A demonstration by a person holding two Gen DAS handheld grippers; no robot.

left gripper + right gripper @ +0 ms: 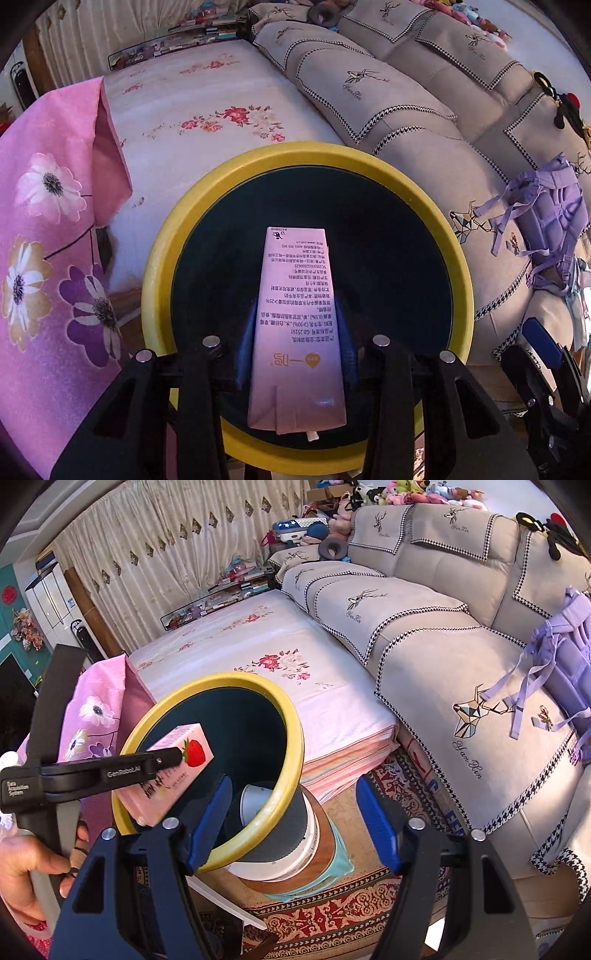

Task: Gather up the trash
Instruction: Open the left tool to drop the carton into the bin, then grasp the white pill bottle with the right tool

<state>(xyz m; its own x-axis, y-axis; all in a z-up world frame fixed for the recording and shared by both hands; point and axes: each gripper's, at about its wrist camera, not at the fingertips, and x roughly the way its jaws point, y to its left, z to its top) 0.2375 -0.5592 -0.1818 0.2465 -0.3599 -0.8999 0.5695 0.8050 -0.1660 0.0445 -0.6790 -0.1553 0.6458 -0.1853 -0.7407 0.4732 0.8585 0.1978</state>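
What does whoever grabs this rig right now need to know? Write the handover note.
Left tongs: shut on the pink strawberry milk carton, held over the mouth of the yellow-rimmed trash bin.
Right tongs: open, empty, with the bin's near rim between the fingers, not gripped.
Bin: stands on the patterned rug beside the sofa; something white lies inside.
Done: carton picked up and brought to the bin.
Left: release the carton into the bin, then look for more trash.
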